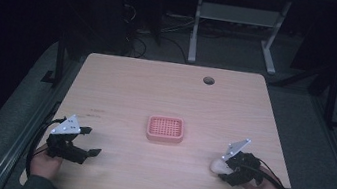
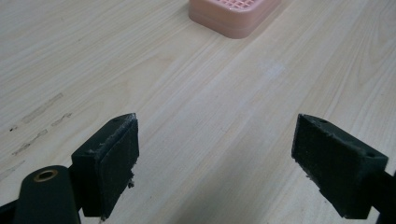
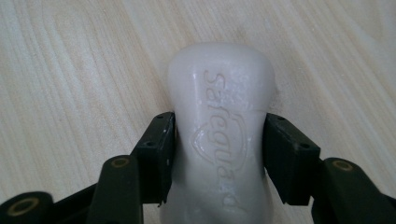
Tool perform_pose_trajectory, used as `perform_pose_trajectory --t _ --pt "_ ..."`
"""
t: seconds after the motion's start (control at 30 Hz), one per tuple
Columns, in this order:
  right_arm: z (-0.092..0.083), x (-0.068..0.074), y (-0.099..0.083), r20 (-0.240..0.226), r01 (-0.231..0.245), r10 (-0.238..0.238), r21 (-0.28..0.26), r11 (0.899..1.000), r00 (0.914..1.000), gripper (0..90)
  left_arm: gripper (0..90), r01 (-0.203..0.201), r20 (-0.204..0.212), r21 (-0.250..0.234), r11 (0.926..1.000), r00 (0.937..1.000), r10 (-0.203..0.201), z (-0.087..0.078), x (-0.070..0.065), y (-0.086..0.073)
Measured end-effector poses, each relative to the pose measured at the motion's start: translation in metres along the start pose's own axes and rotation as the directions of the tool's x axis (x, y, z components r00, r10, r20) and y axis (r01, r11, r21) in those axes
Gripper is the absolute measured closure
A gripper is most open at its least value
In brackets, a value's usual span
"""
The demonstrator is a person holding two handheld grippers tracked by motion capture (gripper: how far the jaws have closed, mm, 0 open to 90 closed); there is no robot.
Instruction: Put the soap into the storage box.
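At the table's middle, the pink plastic grid-topped soap dish [image 1: 165,129] sat unfilled; the right gripper [image 3: 219,140] pinched the white embossed soap bar [image 3: 220,121], the left gripper [image 2: 215,154] spread.

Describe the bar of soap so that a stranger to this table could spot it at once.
Start at the wooden table and find the pink soap dish near its middle. Go to the near right edge, where the right gripper pinches the soap. It is a pale white waisted bar with raised lettering, unlike the pink gridded dish.
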State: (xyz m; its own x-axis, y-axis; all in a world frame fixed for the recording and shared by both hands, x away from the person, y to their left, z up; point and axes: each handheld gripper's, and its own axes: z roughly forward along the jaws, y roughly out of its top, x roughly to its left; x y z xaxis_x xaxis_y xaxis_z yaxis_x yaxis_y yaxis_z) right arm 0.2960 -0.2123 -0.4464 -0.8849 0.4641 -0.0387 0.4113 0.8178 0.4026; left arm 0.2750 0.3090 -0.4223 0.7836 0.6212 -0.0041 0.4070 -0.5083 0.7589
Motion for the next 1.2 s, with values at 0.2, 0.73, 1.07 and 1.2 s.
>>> perform_pose_trajectory --t 0.2,0.73,1.07,1.2 --pt "0.001 -0.002 0.0 -0.015 -0.008 0.008 -0.002 1.0 0.9999 48.0 14.8 0.004 0.001 -0.006 1.0 1.0 -0.004 0.0 0.0 0.0" --pt "-0.004 0.0 0.002 -0.036 -0.009 0.008 -0.02 1.0 0.9993 49.0 14.8 0.002 0.003 -0.008 1.0 1.0 -0.002 0.0 -0.001 0.0" --pt "-0.012 0.002 0.021 -0.032 0.032 -0.033 -0.038 0.999 0.9989 49.0 14.8 0.002 0.003 -0.009 1.0 1.0 -0.002 0.0 -0.001 0.0" --pt "-0.013 0.001 0.031 -0.034 0.054 -0.055 -0.032 0.998 0.9979 49.0 14.8 0.0 0.003 -0.009 1.0 1.0 0.0 0.0 -0.001 0.0"
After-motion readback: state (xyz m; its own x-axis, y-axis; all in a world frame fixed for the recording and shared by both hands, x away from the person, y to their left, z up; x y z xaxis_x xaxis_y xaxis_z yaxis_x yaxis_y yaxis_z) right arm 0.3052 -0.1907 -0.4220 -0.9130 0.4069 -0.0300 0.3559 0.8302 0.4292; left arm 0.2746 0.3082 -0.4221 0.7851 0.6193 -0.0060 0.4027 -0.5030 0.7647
